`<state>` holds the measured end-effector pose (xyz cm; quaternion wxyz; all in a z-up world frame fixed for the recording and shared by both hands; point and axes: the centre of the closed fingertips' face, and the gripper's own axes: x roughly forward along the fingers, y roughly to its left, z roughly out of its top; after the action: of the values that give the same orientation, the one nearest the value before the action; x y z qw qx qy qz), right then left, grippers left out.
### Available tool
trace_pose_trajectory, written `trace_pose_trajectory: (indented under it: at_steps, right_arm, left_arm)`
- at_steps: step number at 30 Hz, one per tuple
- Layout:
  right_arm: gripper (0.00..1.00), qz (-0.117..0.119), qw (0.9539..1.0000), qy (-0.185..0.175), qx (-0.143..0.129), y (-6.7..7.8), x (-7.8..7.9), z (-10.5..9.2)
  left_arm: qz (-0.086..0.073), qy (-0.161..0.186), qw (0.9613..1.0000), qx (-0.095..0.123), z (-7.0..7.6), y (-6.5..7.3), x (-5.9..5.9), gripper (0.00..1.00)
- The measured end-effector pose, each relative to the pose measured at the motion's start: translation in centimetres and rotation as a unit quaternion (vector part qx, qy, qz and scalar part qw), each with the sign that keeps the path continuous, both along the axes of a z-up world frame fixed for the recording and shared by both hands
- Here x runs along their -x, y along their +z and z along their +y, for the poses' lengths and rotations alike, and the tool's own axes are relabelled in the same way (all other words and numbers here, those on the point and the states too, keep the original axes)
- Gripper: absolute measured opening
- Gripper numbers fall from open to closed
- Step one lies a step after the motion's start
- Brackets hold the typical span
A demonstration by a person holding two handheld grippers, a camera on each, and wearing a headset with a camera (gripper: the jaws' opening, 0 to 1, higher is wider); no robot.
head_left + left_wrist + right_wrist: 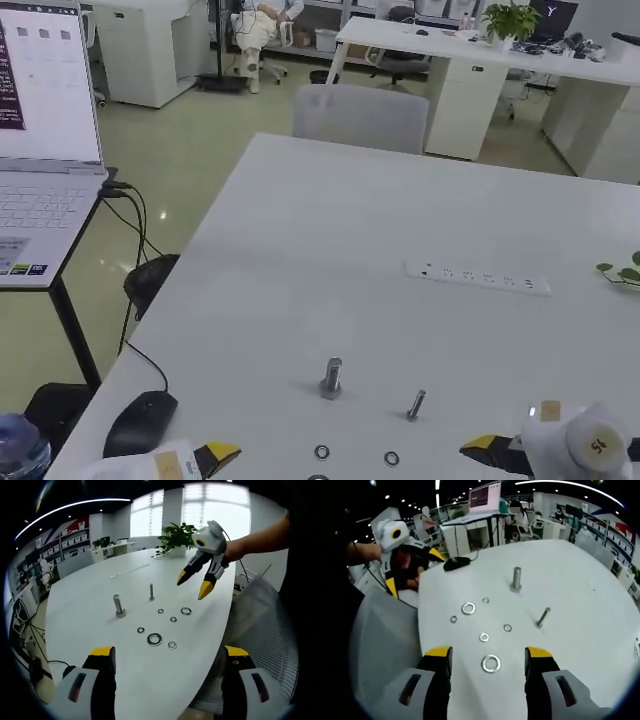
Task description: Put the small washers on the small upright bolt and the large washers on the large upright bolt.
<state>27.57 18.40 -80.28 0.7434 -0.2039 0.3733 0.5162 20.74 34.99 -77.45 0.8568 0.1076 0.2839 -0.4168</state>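
On the white table [330, 250] a large upright bolt [331, 378] stands left of a small upright bolt [416, 404]. Two small washers [321, 452] [391, 459] lie in front of them. In the left gripper view several washers lie flat near both bolts, among them a large washer [154, 639] and another large washer [186, 611]. My left gripper [169, 655] is open over the table's near edge. My right gripper [489, 654] is open, low above a large washer [491, 663]. Each gripper holds nothing.
A black mouse [140, 422] sits at the table's front left. A laptop [45, 100] rests on a side stand to the left. A white power strip [478, 278] lies further back on the right. A grey chair [360, 117] stands at the far edge.
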Motion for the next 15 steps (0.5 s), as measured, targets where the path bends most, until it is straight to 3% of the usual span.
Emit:
trace_pose_trajectory:
  at_steps: [10,15]
  right_arm:
    - [0.53,0.003,0.9989,0.037,0.028,-1.2,-0.2,1.0]
    - [0.49,0.0,0.9977,0.053,0.042,-1.8,-0.7,1.7]
  left_arm:
    - [0.006,0.001,1.0,-0.003,0.3,-0.6,-0.2,0.87]
    - [0.01,0.002,0.9999,0.008,0.1,-0.7,-0.3,0.87]
